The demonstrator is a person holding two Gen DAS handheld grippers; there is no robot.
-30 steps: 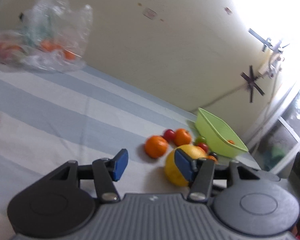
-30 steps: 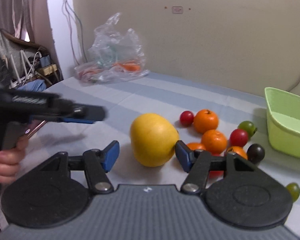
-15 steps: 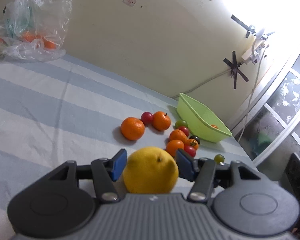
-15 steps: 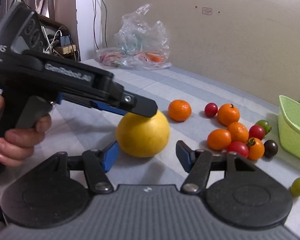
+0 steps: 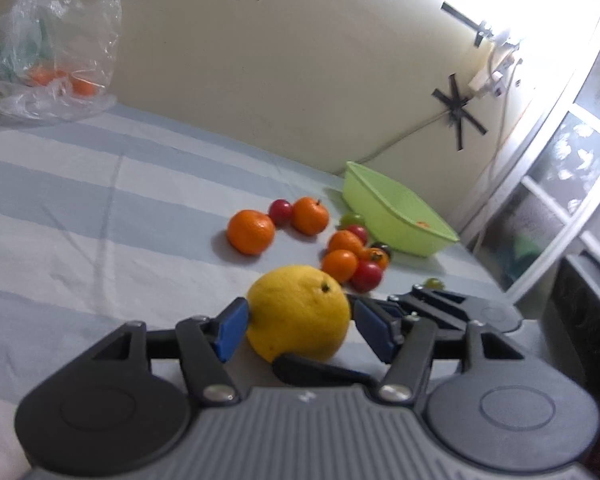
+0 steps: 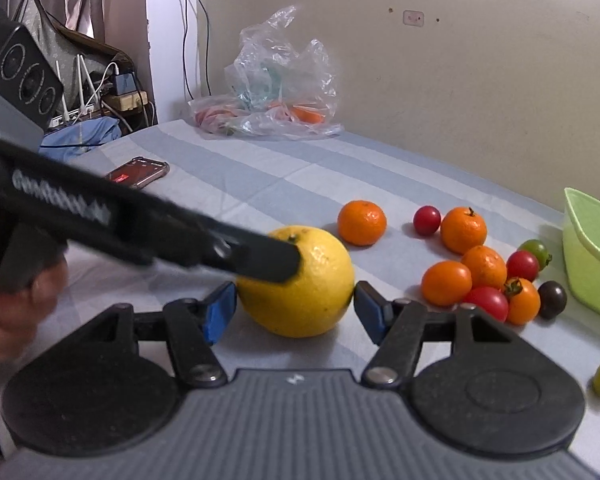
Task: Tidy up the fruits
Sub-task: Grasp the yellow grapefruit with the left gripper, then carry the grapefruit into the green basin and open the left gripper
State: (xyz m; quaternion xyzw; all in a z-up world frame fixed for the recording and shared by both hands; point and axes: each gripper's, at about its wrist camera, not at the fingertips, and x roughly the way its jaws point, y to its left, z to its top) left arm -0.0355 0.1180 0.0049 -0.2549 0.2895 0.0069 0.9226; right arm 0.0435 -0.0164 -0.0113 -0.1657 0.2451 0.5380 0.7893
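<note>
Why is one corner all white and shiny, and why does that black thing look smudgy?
In the left wrist view, daylight from the window washes the top right corner out to white. In the right wrist view, the left tool reaching across the big yellow fruit looks smeared, probably from motion, and its lettering is fuzzy. Both views are fisheye, so the striped table looks bent.

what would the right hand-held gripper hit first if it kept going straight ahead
The big yellow citrus. It already sits between the open fingers of the right hand-held gripper, so the palm would likely meet it almost at once.
</note>
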